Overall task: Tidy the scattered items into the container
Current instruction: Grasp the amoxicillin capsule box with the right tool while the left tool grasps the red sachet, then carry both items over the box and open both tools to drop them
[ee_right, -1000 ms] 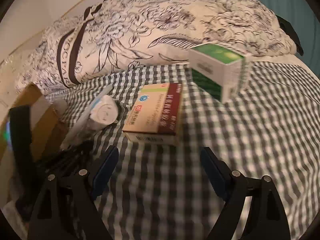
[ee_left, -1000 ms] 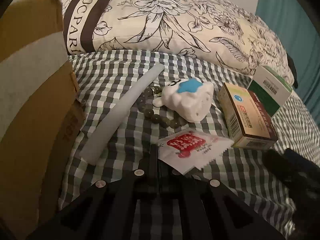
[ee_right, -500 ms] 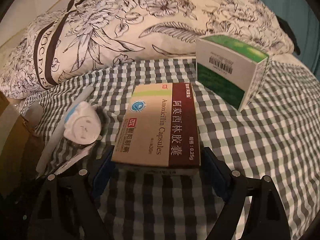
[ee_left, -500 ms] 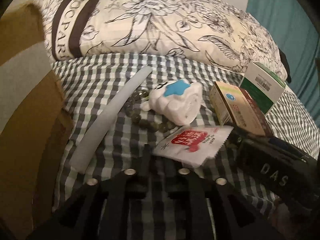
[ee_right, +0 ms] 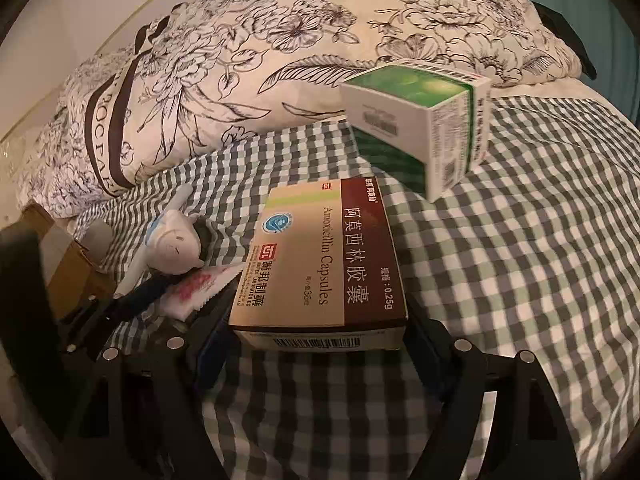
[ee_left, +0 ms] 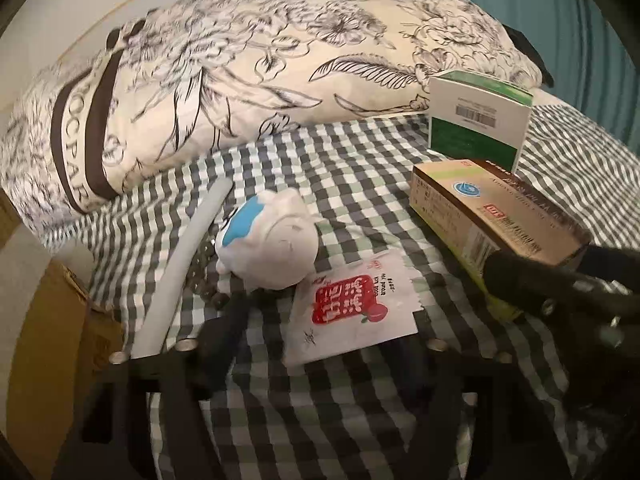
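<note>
Your left gripper (ee_left: 320, 332) has just been spreading its jaws; the white sachet (ee_left: 352, 304) lies between the fingers, unpinched. Just beyond sits the white toy (ee_left: 272, 240), a pale tube (ee_left: 180, 264) to its left. Your right gripper's (ee_right: 316, 344) jaws stand apart, flanking the capsule box's (ee_right: 320, 264) near end. Farther off stands the green box (ee_right: 416, 120).

L hand-held gripper (ee_left: 328, 320) jaws just opened wide, R hand-held gripper (ee_right: 320, 344) apart
</note>
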`<control>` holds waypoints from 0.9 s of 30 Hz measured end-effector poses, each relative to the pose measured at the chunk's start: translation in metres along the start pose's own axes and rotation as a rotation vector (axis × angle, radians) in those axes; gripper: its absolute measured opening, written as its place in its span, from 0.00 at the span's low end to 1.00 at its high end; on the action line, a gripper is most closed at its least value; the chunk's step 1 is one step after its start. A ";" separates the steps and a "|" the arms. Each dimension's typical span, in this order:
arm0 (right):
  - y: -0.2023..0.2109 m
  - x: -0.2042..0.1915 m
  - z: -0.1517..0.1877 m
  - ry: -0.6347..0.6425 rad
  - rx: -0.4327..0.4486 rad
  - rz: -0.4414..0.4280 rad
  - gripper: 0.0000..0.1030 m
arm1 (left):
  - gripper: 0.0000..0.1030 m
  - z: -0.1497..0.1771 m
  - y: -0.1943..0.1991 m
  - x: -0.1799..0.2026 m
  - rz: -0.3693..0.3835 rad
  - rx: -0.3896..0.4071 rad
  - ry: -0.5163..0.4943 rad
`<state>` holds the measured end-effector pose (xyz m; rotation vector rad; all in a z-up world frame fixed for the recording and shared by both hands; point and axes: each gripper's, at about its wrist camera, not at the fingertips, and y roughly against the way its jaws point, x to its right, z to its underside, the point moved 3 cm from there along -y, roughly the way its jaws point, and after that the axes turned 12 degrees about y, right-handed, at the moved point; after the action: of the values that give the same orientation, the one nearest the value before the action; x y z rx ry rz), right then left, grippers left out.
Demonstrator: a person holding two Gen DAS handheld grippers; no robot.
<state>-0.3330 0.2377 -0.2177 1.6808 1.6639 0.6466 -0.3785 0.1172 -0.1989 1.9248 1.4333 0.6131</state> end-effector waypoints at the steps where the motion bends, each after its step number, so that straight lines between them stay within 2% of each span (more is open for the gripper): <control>1: 0.002 0.002 0.000 0.000 -0.001 -0.001 0.75 | 0.72 0.000 -0.001 0.000 0.004 0.001 -0.003; 2: 0.004 0.004 0.001 -0.001 0.000 -0.001 0.75 | 0.70 -0.001 -0.001 0.001 0.007 0.000 -0.006; 3: 0.005 0.007 0.001 -0.004 0.002 -0.001 0.75 | 0.56 -0.001 -0.002 0.002 0.017 0.000 -0.012; 4: 0.007 0.009 0.002 -0.009 0.002 -0.001 0.75 | 0.39 -0.002 -0.002 0.003 0.022 0.000 -0.020; 5: 0.007 0.012 0.003 -0.015 -0.001 -0.003 0.75 | 0.09 -0.003 -0.004 0.004 0.015 -0.007 -0.024; 10: 0.011 0.021 0.010 -0.035 -0.008 -0.005 0.75 | 0.04 -0.002 -0.007 0.006 0.025 -0.016 -0.022; 15: 0.018 0.025 0.012 -0.032 0.000 -0.021 0.75 | 0.03 0.001 0.009 -0.005 0.120 -0.024 0.086; 23: 0.048 0.017 0.025 0.023 0.018 -0.015 0.74 | 0.03 0.007 0.054 -0.015 0.209 -0.041 0.206; 27: 0.074 0.014 0.034 0.023 0.039 -0.018 0.74 | 0.03 0.010 0.078 -0.014 0.213 -0.044 0.217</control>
<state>-0.2580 0.2508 -0.1853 1.6899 1.7164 0.6311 -0.3241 0.0869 -0.1482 2.0410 1.3389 0.9703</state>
